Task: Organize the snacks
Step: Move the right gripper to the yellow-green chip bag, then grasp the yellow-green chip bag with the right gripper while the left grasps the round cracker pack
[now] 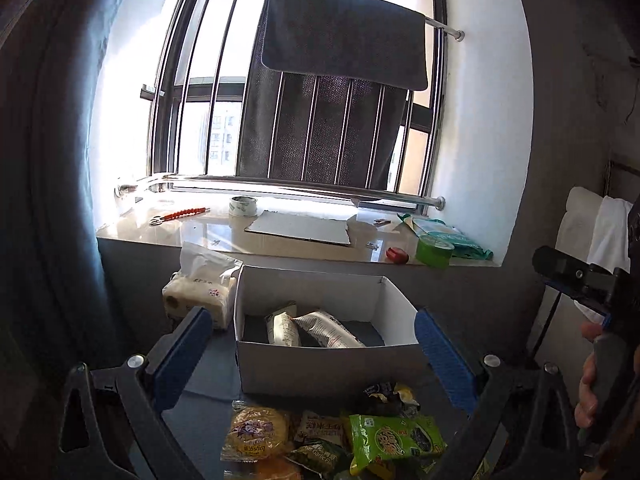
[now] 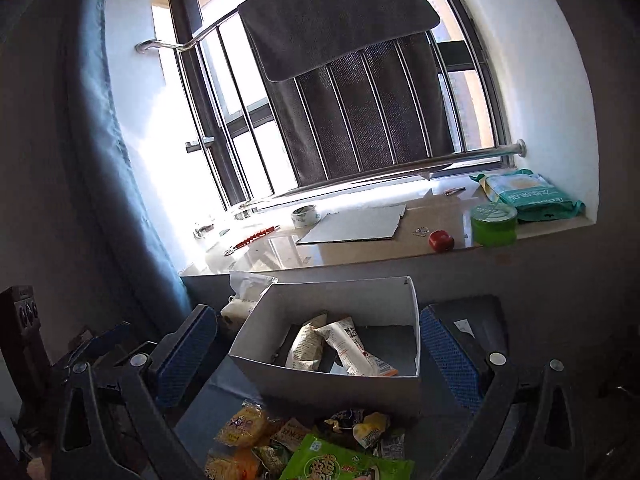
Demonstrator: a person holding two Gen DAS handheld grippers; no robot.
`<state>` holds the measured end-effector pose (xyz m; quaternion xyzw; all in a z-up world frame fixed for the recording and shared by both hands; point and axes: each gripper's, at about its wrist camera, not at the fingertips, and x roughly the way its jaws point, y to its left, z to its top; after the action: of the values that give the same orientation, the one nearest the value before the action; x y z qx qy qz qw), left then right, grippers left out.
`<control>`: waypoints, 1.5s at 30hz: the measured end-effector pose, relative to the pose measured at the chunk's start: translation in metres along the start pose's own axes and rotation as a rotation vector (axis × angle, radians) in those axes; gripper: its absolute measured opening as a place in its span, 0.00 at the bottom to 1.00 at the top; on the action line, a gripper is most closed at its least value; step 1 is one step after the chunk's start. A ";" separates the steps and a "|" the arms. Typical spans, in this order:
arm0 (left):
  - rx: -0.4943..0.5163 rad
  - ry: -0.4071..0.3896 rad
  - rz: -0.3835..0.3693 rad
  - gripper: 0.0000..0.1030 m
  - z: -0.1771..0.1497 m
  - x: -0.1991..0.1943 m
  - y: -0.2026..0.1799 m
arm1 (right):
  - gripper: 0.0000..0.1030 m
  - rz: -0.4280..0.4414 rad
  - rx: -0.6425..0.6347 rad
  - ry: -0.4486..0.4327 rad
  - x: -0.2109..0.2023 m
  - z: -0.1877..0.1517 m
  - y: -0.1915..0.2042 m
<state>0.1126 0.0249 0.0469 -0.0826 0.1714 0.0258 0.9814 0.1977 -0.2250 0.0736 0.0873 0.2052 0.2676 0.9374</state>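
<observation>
A white cardboard box [image 1: 320,368] stands on the grey table and holds two white snack packets [image 1: 316,326]; it also shows in the right wrist view [image 2: 320,388] with the packets [image 2: 340,344] inside. A pile of loose snacks lies in front of it: a yellow round cake packet [image 1: 256,432], a green packet [image 1: 396,438] and several small ones. The pile shows in the right wrist view too, with the green packet [image 2: 344,464]. My left gripper [image 1: 316,356] is open and empty above the pile. My right gripper [image 2: 320,352] is open and empty, also above the pile.
A tissue pack [image 1: 200,292] stands left of the box. The windowsill [image 1: 288,248] behind holds a tape roll [image 1: 243,206], flat cardboard [image 1: 300,228], a red object [image 1: 397,255], a green tub [image 1: 434,250] and a green bag [image 1: 444,232]. A curtain [image 1: 52,200] hangs at left.
</observation>
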 end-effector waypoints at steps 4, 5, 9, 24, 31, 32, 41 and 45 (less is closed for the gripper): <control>-0.020 0.048 -0.084 1.00 -0.016 -0.029 -0.004 | 1.00 -0.008 -0.047 -0.037 -0.044 -0.019 0.003; -0.010 0.069 -0.101 1.00 -0.020 -0.036 -0.007 | 1.00 -0.019 -0.054 -0.042 -0.053 -0.024 0.004; -0.015 0.067 -0.120 1.00 -0.040 -0.065 -0.015 | 1.00 -0.038 -0.031 -0.019 -0.074 -0.050 0.000; -0.007 0.200 -0.165 1.00 -0.101 -0.077 -0.015 | 1.00 -0.131 -0.104 0.239 -0.081 -0.181 -0.013; -0.010 0.211 -0.152 1.00 -0.104 -0.074 -0.006 | 1.00 -0.093 -0.005 0.344 -0.040 -0.203 -0.037; -0.017 0.216 -0.151 1.00 -0.105 -0.074 -0.003 | 1.00 -0.095 0.002 0.363 -0.033 -0.205 -0.040; -0.038 0.238 -0.128 1.00 -0.114 -0.069 0.014 | 1.00 -0.035 0.016 0.478 0.029 -0.210 -0.060; -0.054 0.256 -0.108 1.00 -0.120 -0.065 0.024 | 1.00 -0.025 -0.015 0.515 0.041 -0.214 -0.059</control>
<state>0.0096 0.0269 -0.0454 -0.1209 0.2900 -0.0331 0.9488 0.1651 -0.2408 -0.1489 0.0069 0.4362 0.2709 0.8581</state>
